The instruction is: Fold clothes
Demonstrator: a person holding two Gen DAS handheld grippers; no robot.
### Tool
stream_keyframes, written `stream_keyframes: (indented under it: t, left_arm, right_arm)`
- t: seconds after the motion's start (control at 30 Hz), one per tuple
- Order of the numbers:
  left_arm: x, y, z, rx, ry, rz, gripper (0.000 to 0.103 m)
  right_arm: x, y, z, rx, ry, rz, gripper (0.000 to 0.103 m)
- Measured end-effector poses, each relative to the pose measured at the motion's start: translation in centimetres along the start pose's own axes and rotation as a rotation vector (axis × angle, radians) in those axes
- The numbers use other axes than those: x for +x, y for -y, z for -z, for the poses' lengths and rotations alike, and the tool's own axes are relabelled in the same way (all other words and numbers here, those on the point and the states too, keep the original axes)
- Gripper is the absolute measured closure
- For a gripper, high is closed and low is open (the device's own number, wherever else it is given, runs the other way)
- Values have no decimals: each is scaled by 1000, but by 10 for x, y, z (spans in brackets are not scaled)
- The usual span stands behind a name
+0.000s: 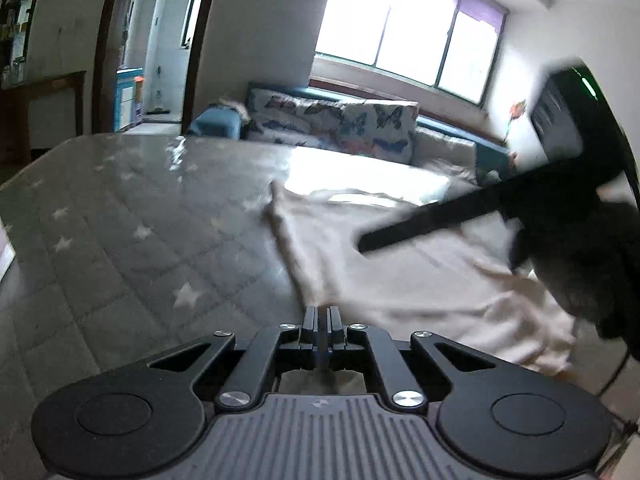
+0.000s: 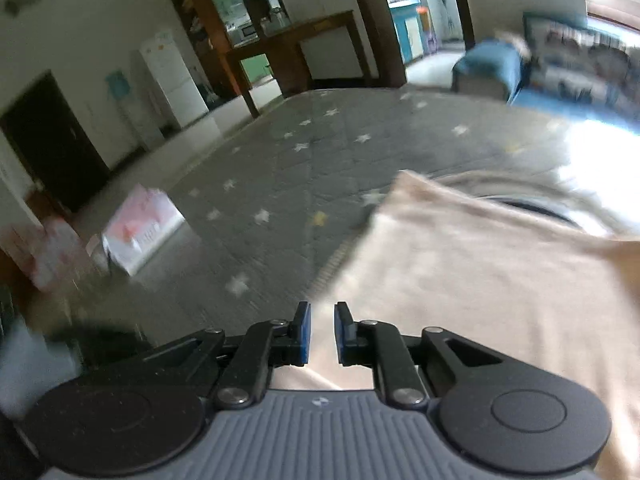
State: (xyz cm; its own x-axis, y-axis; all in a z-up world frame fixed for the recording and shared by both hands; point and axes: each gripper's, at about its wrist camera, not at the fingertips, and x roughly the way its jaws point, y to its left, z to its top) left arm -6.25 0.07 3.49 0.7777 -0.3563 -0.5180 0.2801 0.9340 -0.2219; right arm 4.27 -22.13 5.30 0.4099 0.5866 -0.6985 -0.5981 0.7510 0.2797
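Note:
A cream garment (image 1: 400, 264) lies spread on the grey star-patterned mattress (image 1: 120, 220). My left gripper (image 1: 321, 314) is shut on the garment's near edge, with cloth showing under the fingers. My right gripper (image 1: 440, 224) shows blurred in the left wrist view, above the garment's right side. In the right wrist view the right gripper (image 2: 321, 312) is open with a narrow gap, empty, over the garment (image 2: 480, 280) near its left edge.
A butterfly-print sofa (image 1: 340, 124) stands behind the mattress (image 2: 300, 168) under a bright window. A blue stool (image 2: 488, 68) is beside it. A pink-white box (image 2: 140, 228) sits on the mattress's left edge. A wooden table (image 2: 288, 48) and fridge (image 2: 172, 76) stand further back.

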Motion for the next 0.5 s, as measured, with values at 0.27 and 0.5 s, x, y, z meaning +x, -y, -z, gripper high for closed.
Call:
stream_keyframes:
  t: [0.27, 0.5]
  left_arm:
    - [38, 15, -7, 50, -57, 73, 97]
    - [45, 15, -1, 80, -77, 42, 97]
  right_arm:
    - [-45, 12, 62, 6, -11, 97, 90]
    - [-62, 29, 95, 77, 68, 175, 89]
